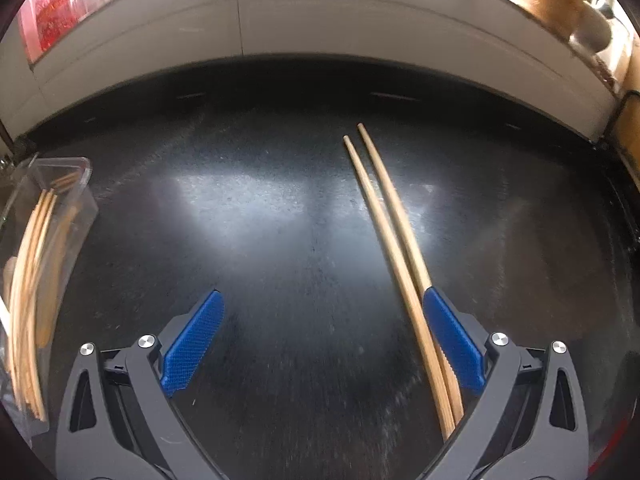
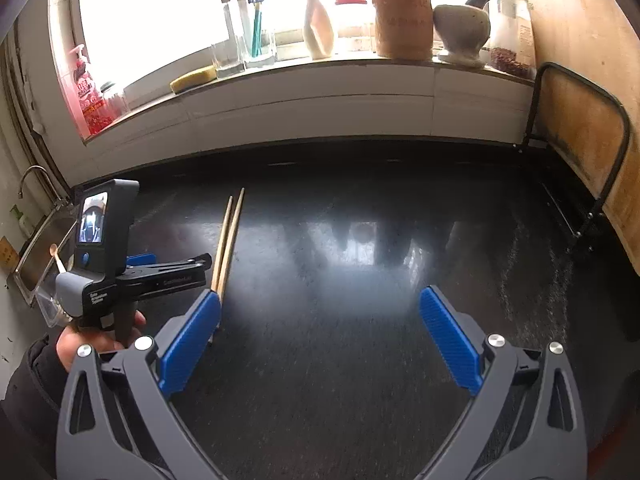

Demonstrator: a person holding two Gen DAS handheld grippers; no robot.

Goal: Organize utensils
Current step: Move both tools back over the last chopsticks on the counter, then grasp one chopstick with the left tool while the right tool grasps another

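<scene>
1. Clear container (image 1: 44, 240): stands at the left edge of the black countertop (image 1: 280, 240) and holds wooden utensils.
2. Left hand (image 2: 96, 340): wraps the handle of the left gripper (image 1: 320, 340), which is level above the countertop. Jaws spread wide, nothing clamped. White lettering on its body is too small to read.
3. Chopsticks (image 1: 384, 216): one pair lies on the countertop toward its middle, thick ends beside the left gripper's right pad.
4. Right gripper (image 2: 320, 336): jaws spread wide, gripping nothing, above the countertop's near edge.
</scene>
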